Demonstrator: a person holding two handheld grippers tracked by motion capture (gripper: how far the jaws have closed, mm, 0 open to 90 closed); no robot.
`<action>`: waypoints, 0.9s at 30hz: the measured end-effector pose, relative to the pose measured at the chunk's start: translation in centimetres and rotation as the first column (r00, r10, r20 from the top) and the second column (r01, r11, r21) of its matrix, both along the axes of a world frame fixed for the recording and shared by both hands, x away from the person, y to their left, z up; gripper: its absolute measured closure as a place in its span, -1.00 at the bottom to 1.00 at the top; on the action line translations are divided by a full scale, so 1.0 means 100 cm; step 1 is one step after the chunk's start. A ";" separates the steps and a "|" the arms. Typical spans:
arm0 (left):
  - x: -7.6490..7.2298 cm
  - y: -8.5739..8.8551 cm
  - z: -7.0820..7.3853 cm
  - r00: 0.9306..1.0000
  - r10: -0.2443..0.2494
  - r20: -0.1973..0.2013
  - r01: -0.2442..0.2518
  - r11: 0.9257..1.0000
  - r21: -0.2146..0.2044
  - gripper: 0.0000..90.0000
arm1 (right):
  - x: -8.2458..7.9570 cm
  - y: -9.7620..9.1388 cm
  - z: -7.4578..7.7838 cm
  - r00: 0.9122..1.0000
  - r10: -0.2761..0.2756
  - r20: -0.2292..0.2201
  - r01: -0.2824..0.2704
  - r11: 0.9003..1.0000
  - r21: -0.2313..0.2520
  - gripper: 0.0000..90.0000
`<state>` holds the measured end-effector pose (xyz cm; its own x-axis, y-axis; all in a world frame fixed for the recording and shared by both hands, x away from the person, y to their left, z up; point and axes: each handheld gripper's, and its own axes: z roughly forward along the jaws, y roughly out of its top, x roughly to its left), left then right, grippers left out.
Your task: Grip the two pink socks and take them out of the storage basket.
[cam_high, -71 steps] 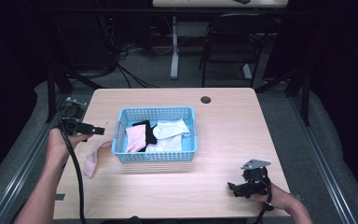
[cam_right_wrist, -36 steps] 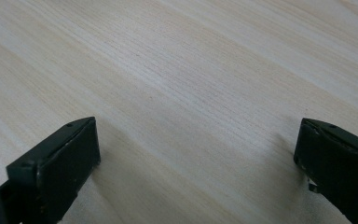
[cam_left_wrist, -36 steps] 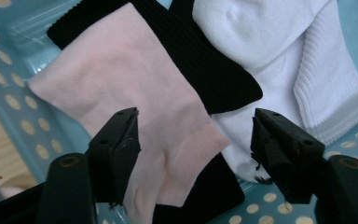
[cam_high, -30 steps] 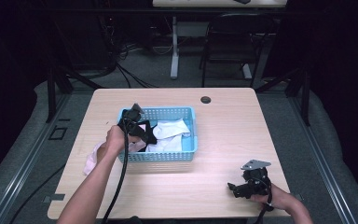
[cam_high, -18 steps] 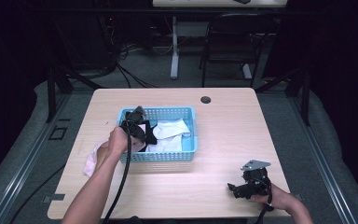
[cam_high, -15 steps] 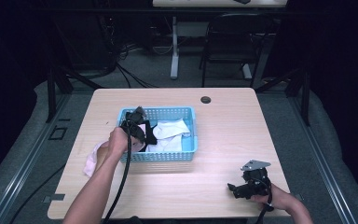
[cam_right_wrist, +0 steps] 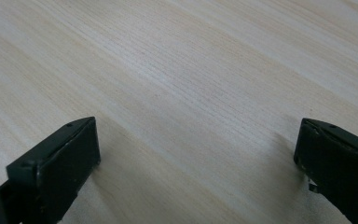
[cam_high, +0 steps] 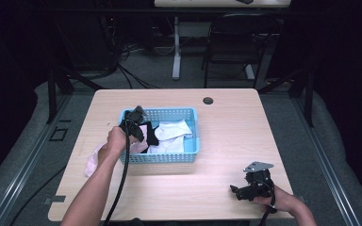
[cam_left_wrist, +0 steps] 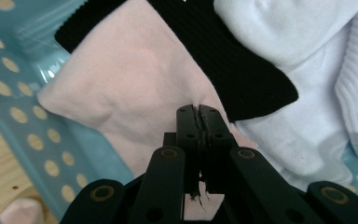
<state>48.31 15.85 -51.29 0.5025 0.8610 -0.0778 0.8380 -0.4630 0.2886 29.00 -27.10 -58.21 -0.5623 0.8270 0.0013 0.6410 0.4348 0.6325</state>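
Pressed together, the left gripper (cam_left_wrist: pixel 198 111)'s black jaws pinch a fold of the pale pink cloth sock (cam_left_wrist: pixel 126 79) at the left end of the light blue perforated plastic basket (cam_high: pixel 188 155). A black ribbed sock (cam_left_wrist: pixel 242 70) and white socks (cam_left_wrist: pixel 303 93) lie beside it. Another pink sock (cam_high: pixel 93 162) rests outside on the light wooden table (cam_high: pixel 235 122). Near the front right corner, the right gripper (cam_right_wrist: pixel 196 154) rests on bare wood, jaws spread wide.

The left gripper (cam_left_wrist: pixel 198 112) hides the pink sock (cam_left_wrist: pixel 121 88) where its jaws meet; the basket (cam_high: pixel 188 155) wall hides the socks' lower parts.
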 end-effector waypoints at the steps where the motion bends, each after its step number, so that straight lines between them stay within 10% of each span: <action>1: 0.000 0.000 0.000 1.000 0.000 0.000 0.000 1.000 0.000 0.94 | 0.000 0.000 0.000 1.000 0.000 0.000 0.000 1.000 0.000 -1.00; 27: -0.016 0.013 0.067 0.989 -0.058 0.137 0.070 0.993 -0.090 0.94 | 0.000 0.000 0.000 1.000 0.002 -0.001 -0.002 1.000 -0.004 -1.00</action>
<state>46.67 17.12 -44.60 0.5677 0.8188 -0.0855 0.7585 -0.4799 0.4409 28.99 -27.13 -58.20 -0.5636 0.8260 -0.0017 0.6409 0.4386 0.6300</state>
